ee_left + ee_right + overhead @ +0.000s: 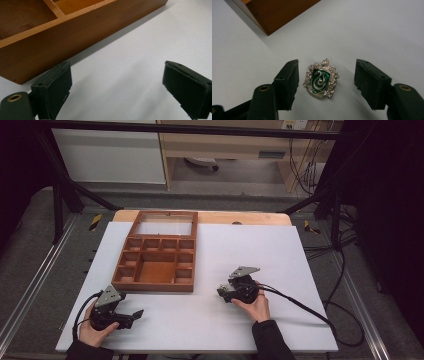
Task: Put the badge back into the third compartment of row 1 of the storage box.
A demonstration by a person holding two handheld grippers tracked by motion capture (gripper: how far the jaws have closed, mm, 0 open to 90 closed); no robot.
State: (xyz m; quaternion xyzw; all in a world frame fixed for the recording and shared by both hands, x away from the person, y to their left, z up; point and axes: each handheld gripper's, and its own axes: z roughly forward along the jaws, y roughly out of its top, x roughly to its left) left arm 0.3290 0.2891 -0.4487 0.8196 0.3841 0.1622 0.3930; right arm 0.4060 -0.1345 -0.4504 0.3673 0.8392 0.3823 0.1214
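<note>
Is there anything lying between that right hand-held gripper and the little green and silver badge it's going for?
Nothing visible. The badge lies flat on the white table between the right hand-held gripper's open jaws, with bare gaps on both sides.

no readable text, labels or numbers

badge (pixel 321 79): cast metal by the look, silvery and shiny, bumpy ornate rim, centre filled with glossy green enamel and a raised silver snake. box (pixel 156 257): wood, reddish-brown, smooth satin finish, grain faint on the side wall; lid (pixel 163 224) has the same wood frame around a clear pane, glass or plastic, cannot tell. sheet (pixel 270 250) on the table: white, matt, smooth, paper-like. right gripper (pixel 327 82) and left gripper (pixel 115 87): black matt plastic, pads look rubbery with slightly rough edges, brass-coloured inserts in the jaw arms. grey top plates look like bare matt metal.
</note>
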